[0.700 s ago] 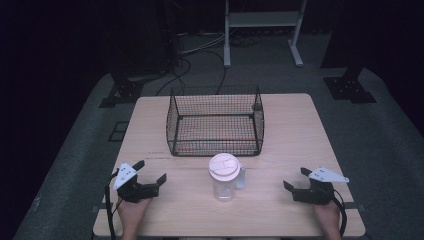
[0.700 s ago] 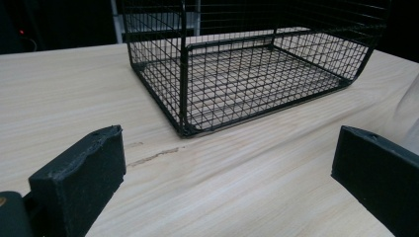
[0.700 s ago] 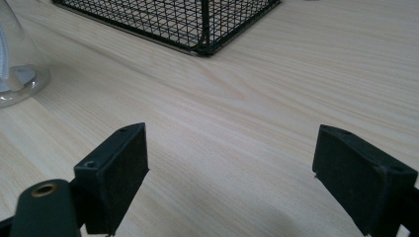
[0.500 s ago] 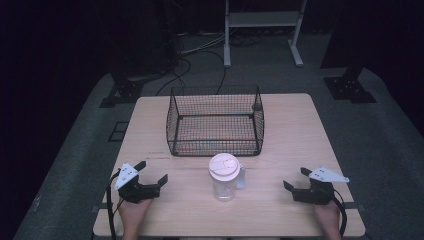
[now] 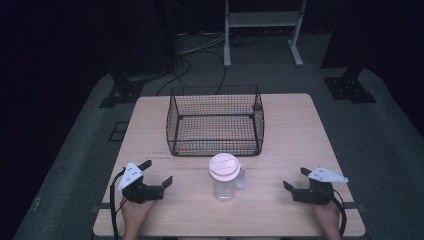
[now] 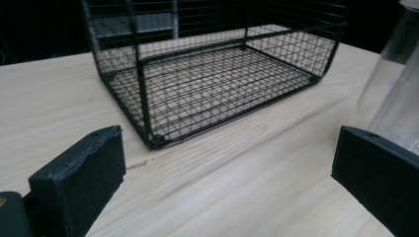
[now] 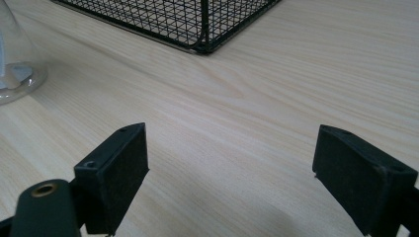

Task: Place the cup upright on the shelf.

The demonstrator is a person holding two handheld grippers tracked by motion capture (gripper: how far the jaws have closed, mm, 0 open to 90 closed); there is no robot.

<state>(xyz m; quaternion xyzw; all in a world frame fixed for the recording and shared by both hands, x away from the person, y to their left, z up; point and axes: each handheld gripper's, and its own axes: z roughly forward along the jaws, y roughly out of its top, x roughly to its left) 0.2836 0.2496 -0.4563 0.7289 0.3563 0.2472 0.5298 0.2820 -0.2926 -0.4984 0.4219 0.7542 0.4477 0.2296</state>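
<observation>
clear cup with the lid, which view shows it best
The high view: the whole clear cup stands upright on the table in front of the wire basket, lid on. The left gripper view catches a blurred slice of its wall, the right gripper view just its base.

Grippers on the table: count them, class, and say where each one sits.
2. The left gripper rests open near the table's front left corner; the right gripper rests open near its front right corner, the lidded cup between them.
</observation>
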